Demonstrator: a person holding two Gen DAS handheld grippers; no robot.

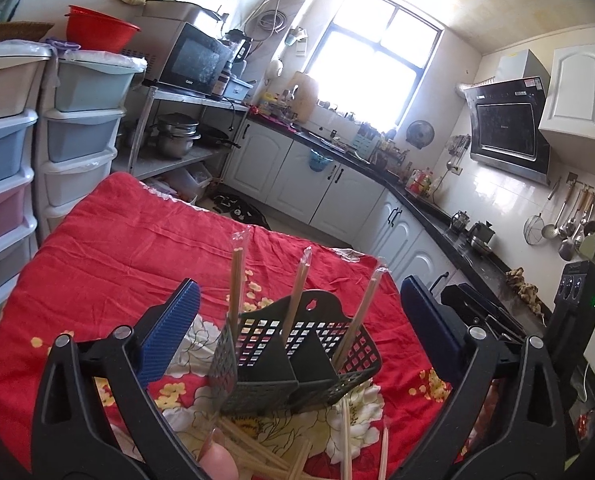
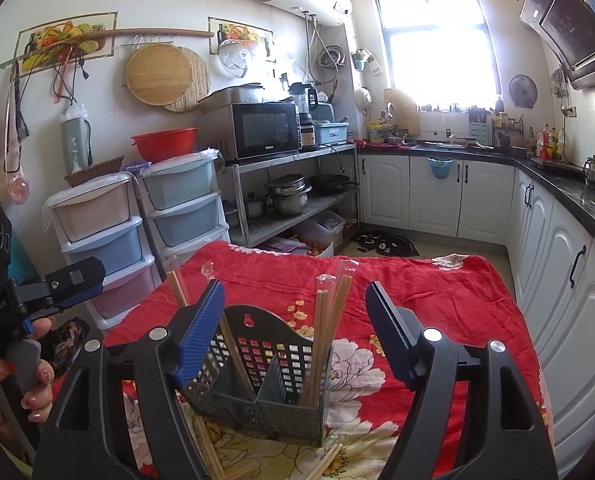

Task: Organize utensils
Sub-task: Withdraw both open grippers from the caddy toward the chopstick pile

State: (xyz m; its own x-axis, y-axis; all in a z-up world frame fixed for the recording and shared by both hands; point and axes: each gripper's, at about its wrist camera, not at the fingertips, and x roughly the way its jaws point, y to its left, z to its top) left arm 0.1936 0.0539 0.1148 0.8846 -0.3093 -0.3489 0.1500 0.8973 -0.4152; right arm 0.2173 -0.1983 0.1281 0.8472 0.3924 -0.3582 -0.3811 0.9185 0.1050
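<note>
Nearby, loose chopsticks (image 1: 257,452) ring the basket (image 1: 285,360); both hand-held grippers (image 1: 297,316) (image 2: 293,332) released.

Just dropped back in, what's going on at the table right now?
A person is sorting wrapped chopsticks into the black slotted utensil basket on the red floral cloth. Several pairs already stand upright in its compartments, while more loose chopsticks lie on the cloth in front of it. The left gripper and the right gripper are both open around the basket, holding nothing.
</note>
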